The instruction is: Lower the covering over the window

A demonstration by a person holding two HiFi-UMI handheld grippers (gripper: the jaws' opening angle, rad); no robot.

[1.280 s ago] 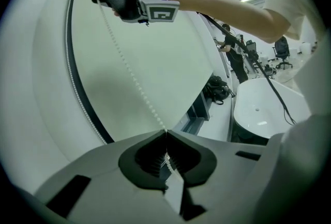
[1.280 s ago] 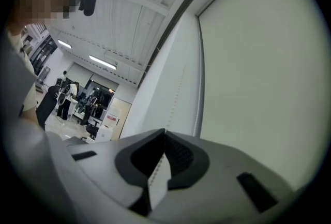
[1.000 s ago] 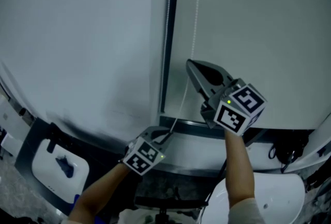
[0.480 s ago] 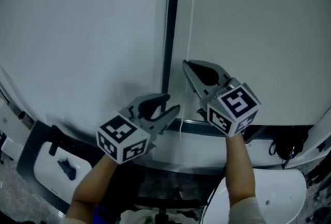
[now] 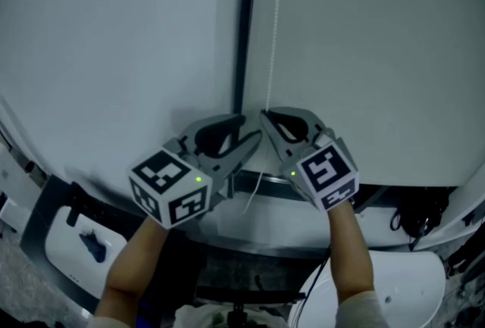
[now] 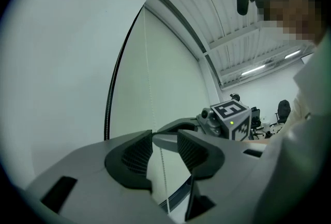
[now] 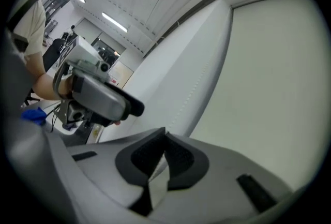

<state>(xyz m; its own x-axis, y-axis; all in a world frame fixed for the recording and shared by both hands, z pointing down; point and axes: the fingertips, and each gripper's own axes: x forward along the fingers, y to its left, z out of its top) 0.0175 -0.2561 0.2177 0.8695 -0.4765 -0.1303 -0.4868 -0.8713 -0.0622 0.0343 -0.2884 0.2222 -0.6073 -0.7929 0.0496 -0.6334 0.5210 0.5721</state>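
Left gripper view: the left gripper [image 6: 164, 135] has just been opening and its ribbed pads stand apart. The bead cord [image 6: 146, 42] shows in the gap between them, and neither pad presses on it. The tip of the right gripper [image 7: 165, 132] sits just beyond that gap. The right gripper's pads are closed together, pinching the cord. In the head view the cord drops straight from the top edge to that tip, and a loose length hangs below it.

Both tools are close together against the window, just right of a dark upright post [image 5: 244, 23]. The white blind [image 5: 371, 46] hangs to the right of the post and reaches down to a dark rail [image 5: 402, 188] at the far edge of the sill. A second pale panel fills the left side.

Farther out are a ribbed ceiling [image 6: 227, 16] with strip lights [image 6: 258, 69] and office chairs [image 6: 283, 110] at the far right. Black cables [image 5: 415, 219] hang low on the right. A white shell holding something blue [image 5: 95, 243] sits low on the left.

The head view cuts off the top of the blind, and the grippers hide part of the rail. Everything is dim and bluish, and the blue object is too small to identify.

The only print is the black-and-white square patterns on the left marker cube [image 5: 170, 186] and the right marker cube [image 5: 326, 176].
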